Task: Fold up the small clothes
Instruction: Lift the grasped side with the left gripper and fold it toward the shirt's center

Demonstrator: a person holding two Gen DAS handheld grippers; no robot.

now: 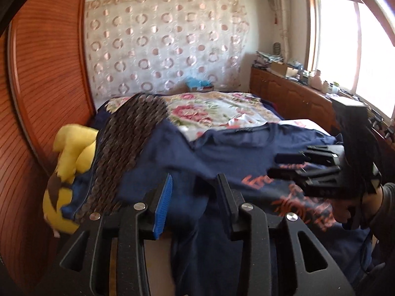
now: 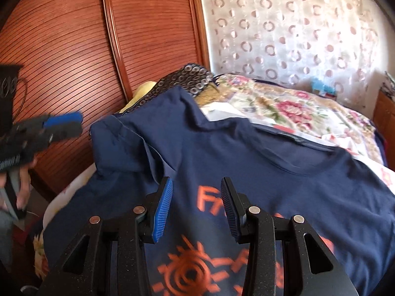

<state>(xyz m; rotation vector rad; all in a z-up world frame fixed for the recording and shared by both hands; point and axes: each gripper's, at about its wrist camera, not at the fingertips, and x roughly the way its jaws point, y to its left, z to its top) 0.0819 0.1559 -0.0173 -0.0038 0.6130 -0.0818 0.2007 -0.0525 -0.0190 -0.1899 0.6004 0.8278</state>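
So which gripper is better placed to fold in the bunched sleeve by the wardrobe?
Probably the left gripper: open, nearer that sleeve. The right gripper hangs open over the navy T-shirt's chest print.

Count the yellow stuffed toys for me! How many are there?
1. The yellow plush toy lies against the wooden wardrobe, partly under the navy T-shirt. More could be hidden under the clothes.

The floral bedspread point(image 1: 217, 108) lies bare on the far right — free passage. On the left, a yellow plush toy point(image 1: 71, 148) and wooden wardrobe point(image 1: 44, 79) crowd the bed's edge.
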